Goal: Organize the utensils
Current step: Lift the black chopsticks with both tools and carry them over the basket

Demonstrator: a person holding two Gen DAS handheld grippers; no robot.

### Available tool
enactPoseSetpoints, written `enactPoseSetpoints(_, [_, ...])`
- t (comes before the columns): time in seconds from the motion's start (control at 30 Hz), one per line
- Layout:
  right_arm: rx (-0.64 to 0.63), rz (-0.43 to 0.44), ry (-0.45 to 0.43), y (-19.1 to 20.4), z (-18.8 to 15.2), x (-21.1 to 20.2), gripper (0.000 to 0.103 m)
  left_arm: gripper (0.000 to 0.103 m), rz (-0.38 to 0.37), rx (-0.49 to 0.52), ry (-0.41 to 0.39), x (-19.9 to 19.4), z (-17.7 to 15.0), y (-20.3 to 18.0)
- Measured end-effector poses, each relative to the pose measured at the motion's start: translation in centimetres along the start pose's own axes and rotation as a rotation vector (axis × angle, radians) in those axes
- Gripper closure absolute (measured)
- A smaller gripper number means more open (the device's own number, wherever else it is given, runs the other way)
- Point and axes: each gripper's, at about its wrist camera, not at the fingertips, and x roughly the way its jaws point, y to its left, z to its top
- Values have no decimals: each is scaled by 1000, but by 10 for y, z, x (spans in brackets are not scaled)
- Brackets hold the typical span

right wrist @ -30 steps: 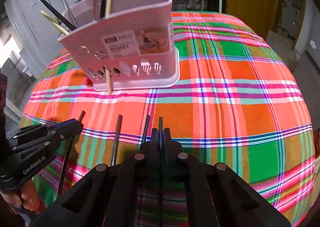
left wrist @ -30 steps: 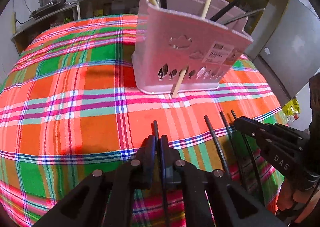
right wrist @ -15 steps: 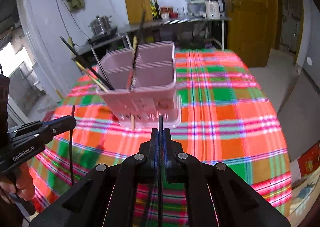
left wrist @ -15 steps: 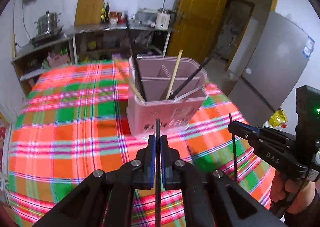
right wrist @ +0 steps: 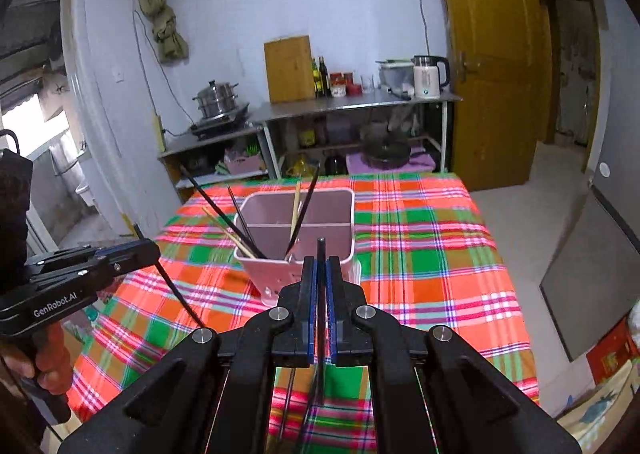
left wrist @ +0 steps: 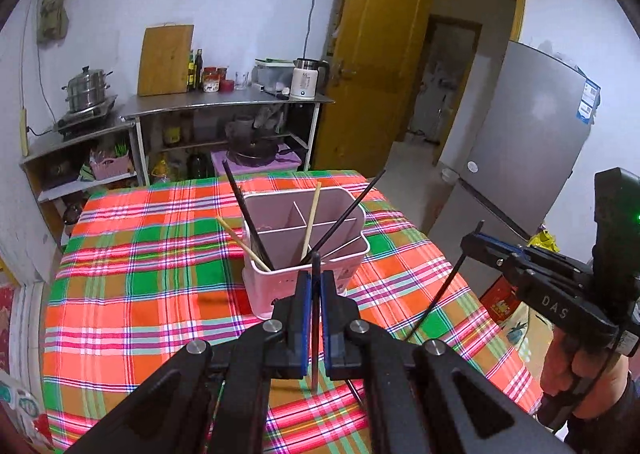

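A pink plastic divided utensil basket [left wrist: 304, 254] stands on the bench covered by a red, green and orange plaid cloth [left wrist: 132, 294], toward its far half. Several black chopsticks [left wrist: 244, 214] and pale wooden chopsticks [left wrist: 312, 214] lean in its near compartments. In front of the basket, above the bench's near part, the left gripper [left wrist: 315, 282] and the right gripper [right wrist: 320, 282] sit side by side, each with one black chopstick upright between its jaws. Behind the bench stands a steel shelf unit [right wrist: 360, 106] carrying a wooden cutting board [right wrist: 289, 68], a white electric kettle [right wrist: 428, 76] to its right, and a steel steamer pot [right wrist: 216, 98] to its left.
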Motion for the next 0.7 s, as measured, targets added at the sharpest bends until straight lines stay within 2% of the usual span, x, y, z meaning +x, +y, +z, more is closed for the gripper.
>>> enactPoseSetpoints(0.47, [1,33,-36,5,8,-14,99,99,-23,10,27,-7,12,1])
enactPoseSetpoints(0.7, [-8,70,-93,16,34,-22,99,99,-37,25,-28,-29,48,0])
